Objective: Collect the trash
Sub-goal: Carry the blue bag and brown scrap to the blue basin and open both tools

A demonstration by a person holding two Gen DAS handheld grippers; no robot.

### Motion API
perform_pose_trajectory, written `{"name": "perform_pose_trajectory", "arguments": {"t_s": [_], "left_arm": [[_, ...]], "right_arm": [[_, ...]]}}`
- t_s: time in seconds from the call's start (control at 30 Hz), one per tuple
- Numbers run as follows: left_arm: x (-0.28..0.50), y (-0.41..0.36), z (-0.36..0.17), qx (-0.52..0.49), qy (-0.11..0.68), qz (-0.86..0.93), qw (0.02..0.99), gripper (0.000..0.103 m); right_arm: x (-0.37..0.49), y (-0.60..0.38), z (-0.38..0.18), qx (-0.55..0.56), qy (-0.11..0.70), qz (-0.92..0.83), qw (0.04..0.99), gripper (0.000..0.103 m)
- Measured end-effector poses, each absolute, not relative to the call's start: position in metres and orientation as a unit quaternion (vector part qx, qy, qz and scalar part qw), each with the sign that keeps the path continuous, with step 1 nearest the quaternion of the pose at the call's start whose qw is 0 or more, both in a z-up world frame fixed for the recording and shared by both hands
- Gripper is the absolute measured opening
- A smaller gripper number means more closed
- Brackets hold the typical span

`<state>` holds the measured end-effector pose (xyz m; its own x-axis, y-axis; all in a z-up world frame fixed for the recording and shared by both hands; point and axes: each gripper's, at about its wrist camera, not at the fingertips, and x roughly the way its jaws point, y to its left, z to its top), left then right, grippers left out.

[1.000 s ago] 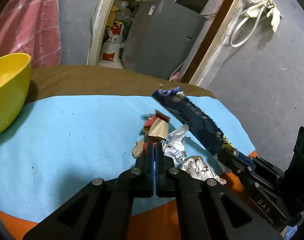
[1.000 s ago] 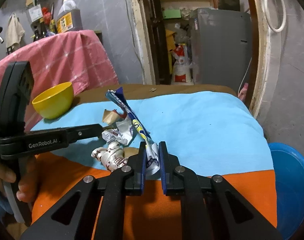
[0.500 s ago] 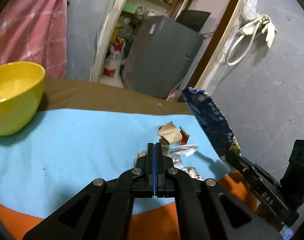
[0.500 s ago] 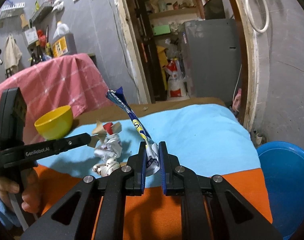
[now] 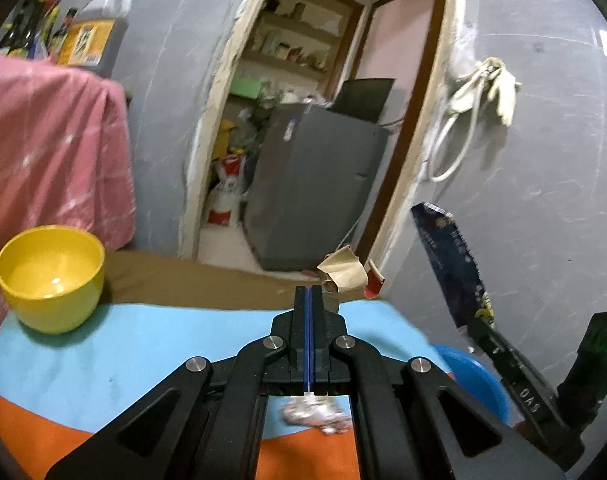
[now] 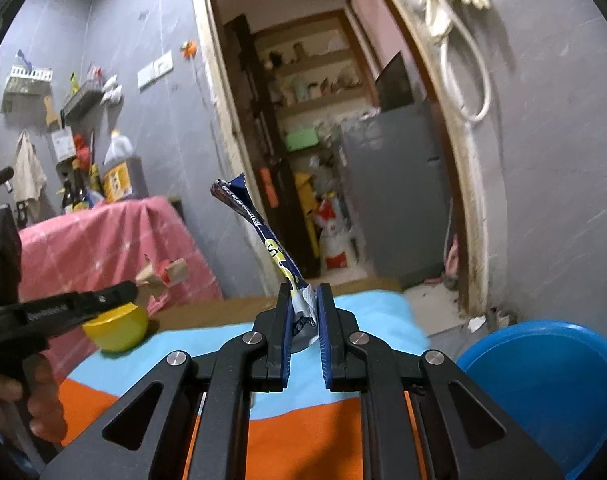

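Scraps of brown and red paper (image 5: 343, 274) stick out past the tips of my left claw (image 5: 309, 294), whose jaws are pressed flat together on them, lifted clear above the blue cloth (image 5: 143, 344). Off to its right in the left wrist view, the dark blue wrapper (image 5: 451, 264) stands nearly upright, its long axis rising from my right claw (image 5: 477, 330). A crumpled foil piece (image 5: 315, 418) lies on the cloth under the left claw's body. The yellow bowl (image 5: 49, 280) sits well to the left, and the blue basin (image 5: 471, 376) peeks out low on the right, past the cloth's edge.

From the right wrist view, my right claw (image 6: 303, 300) is clenched on the wrapper's (image 6: 259, 224) lower end, with the length leaning up and away to the left. The basin (image 6: 543, 384) lies below and to the right of this claw, off the table's edge, so I judge the right hand far nearer to it than the left. Nothing stands between claw and basin rim. My left claw (image 6: 133, 290) hangs over the table's left side with its scraps (image 6: 163, 272), above the bowl (image 6: 117, 326), and would have to cross the whole cloth to get there.
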<state>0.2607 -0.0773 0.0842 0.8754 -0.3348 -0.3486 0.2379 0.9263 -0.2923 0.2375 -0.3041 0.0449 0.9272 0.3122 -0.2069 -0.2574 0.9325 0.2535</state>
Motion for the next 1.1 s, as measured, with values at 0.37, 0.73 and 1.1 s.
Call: {"name": "perform_pose_trajectory", "arguments": {"t_s": [0.37, 0.73, 1.1], "left_arm": [[0.258, -0.168, 0.094, -0.099, 0.203, -0.226, 0.948, 0.0], [0.281, -0.263, 0.075, -0.092, 0.272, -0.279, 0.916, 0.0], [0.304, -0.324, 0.018, -0.083, 0.384, -0.297, 0.87, 0.0]], "right_arm": [[0.205, -0.359, 0.056, 0.128, 0.074, 0.076, 0.986, 0.01], [0.2, -0.423, 0.041, 0.161, 0.105, -0.023, 0.981, 0.01], [0.206, -0.467, 0.014, 0.213, 0.177, -0.086, 0.957, 0.012]]}}
